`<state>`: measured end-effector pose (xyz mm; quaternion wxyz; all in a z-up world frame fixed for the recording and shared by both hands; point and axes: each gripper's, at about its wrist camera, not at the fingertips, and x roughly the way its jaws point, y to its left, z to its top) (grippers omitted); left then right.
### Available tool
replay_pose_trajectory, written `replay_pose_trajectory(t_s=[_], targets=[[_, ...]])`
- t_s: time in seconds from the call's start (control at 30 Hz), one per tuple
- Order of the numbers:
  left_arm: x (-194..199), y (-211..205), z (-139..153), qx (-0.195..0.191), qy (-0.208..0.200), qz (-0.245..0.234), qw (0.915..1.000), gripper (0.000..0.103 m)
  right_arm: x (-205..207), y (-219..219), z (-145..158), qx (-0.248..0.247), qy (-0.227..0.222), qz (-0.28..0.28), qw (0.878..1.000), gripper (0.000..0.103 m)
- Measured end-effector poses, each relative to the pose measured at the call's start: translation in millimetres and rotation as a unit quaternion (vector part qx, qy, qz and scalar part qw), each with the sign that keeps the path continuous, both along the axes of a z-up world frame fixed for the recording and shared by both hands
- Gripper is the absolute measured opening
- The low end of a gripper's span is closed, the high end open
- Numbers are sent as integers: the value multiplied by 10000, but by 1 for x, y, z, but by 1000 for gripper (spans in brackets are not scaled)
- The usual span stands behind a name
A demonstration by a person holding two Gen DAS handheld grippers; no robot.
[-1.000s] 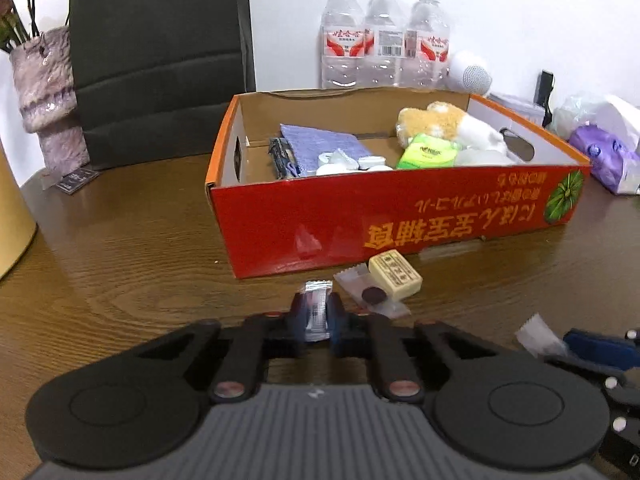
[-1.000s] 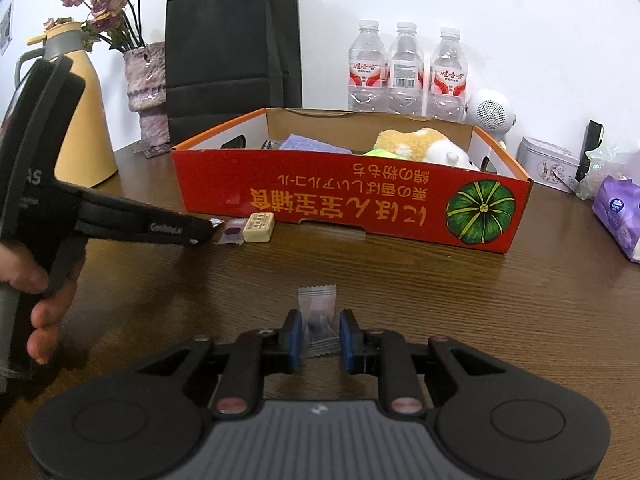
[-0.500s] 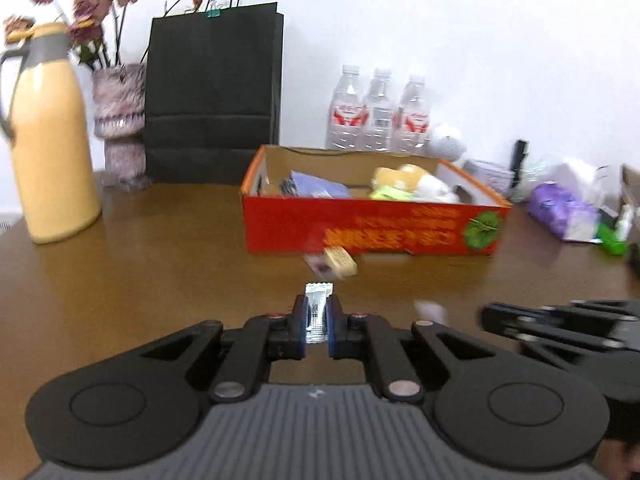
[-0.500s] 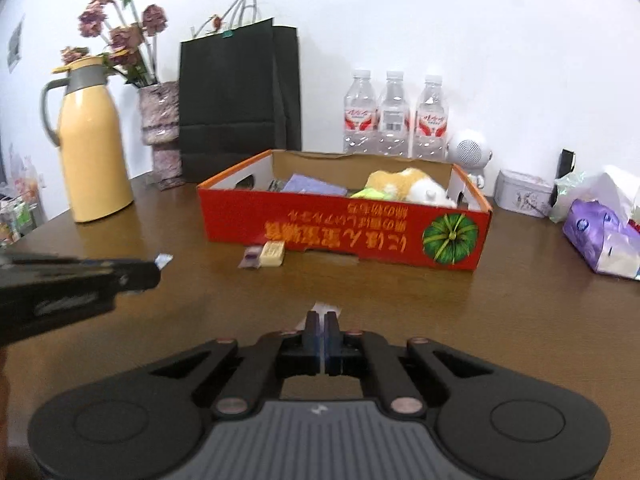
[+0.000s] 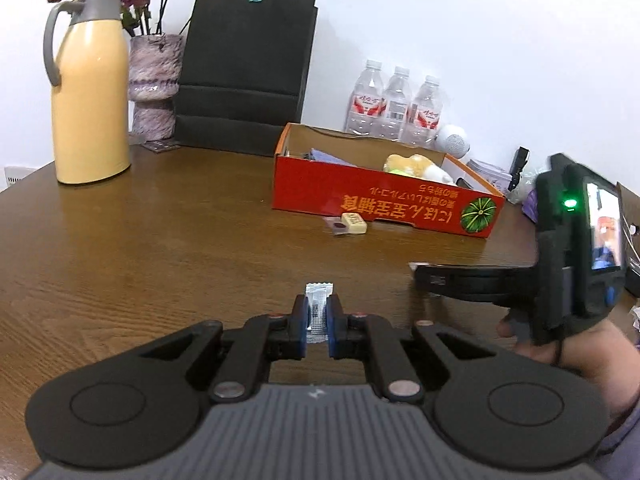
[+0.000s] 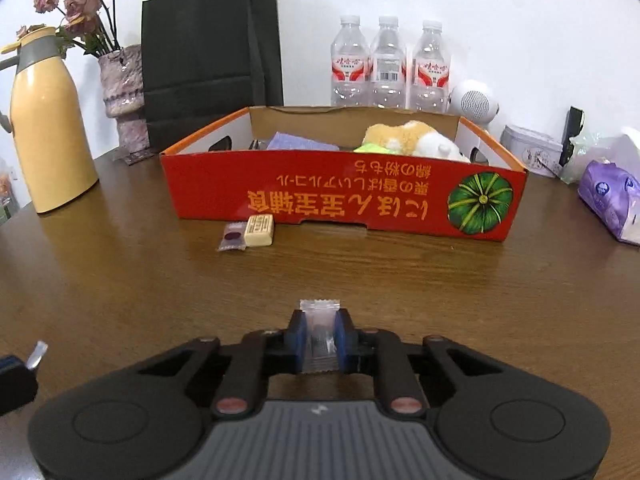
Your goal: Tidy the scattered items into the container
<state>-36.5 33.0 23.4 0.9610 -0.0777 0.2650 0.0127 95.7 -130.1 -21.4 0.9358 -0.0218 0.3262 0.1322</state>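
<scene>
Left wrist view: left gripper (image 5: 318, 320) clamped on small clear sachet (image 5: 319, 306), held above brown wooden table (image 5: 160, 248).
Container: red cardboard box (image 5: 380, 204) with pumpkin print, well ahead; cream rectangular block (image 5: 353, 223) and purple-dot packet (image 5: 338, 226) just before its front wall.
Right wrist view: right gripper (image 6: 320, 342), jaws opening, pads touching second clear sachet (image 6: 320, 336) between them.
Box contents: plush toy (image 6: 412, 142), purple cloth (image 6: 300, 144).
</scene>
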Motion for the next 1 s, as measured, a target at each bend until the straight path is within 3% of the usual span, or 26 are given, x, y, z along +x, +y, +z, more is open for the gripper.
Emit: replay_pose_trajectory(t_s=[0.07,0.27,0.47,0.63,0.77,0.9,1.0], targets=[[-2,0,-1,6,-12,-14,10000,10,-16,-6,4,-20,-1,8,10000,11],[-15,-22,-4,277,-62,-192,9994,10,-126,-26,24,-367,-1053,-136,9937,11],[-44,-63,-7,306,-204,-715,9968,10,-185,-53,24,-42,-1269,-587,9902,11],[-56,-75,-5,303,-347,-504,9977,10,-182,-68,24,136,-1284,-528,9902,11],[-43,-72,15,397,-561,-422,9967,10,-166,-71,33,305,-1359,-348,9896,11],[17,-49,65,279,-795,-639,9944,10,-109,-80,77,459,-1605,-173,9858,11],[100,-31,105,145,-522,-854,9949,10,-35,-84,121,419,-1458,12,9884,11]])
